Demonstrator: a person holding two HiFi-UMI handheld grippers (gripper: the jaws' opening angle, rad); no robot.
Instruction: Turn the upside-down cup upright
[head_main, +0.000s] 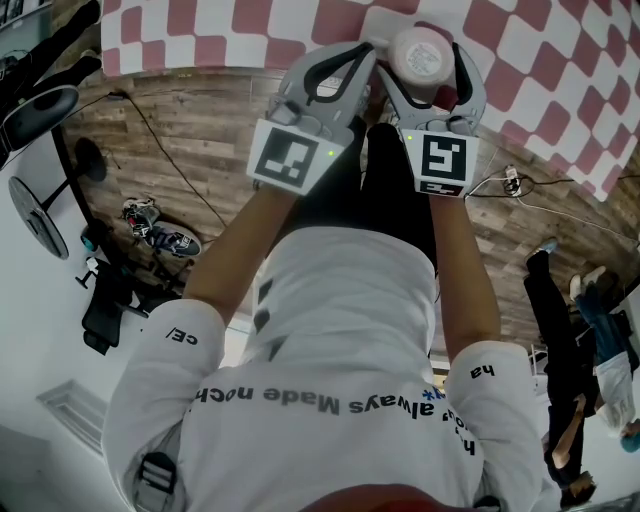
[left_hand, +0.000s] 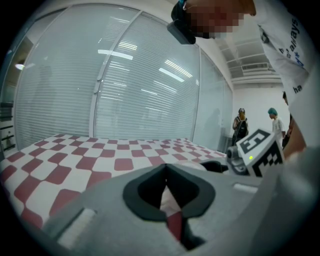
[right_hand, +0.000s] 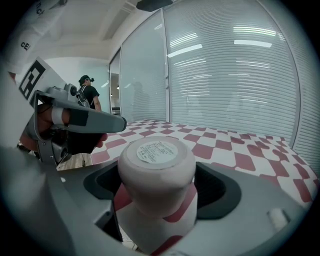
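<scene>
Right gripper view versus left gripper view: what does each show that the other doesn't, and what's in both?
Only the right gripper view shows the upside-down cup, held between the right gripper jaws with the label on its base facing up. Only the left gripper view shows the left gripper, its jaws shut on nothing. Both show the red-and-white checked tablecloth and the blinds behind it.
</scene>
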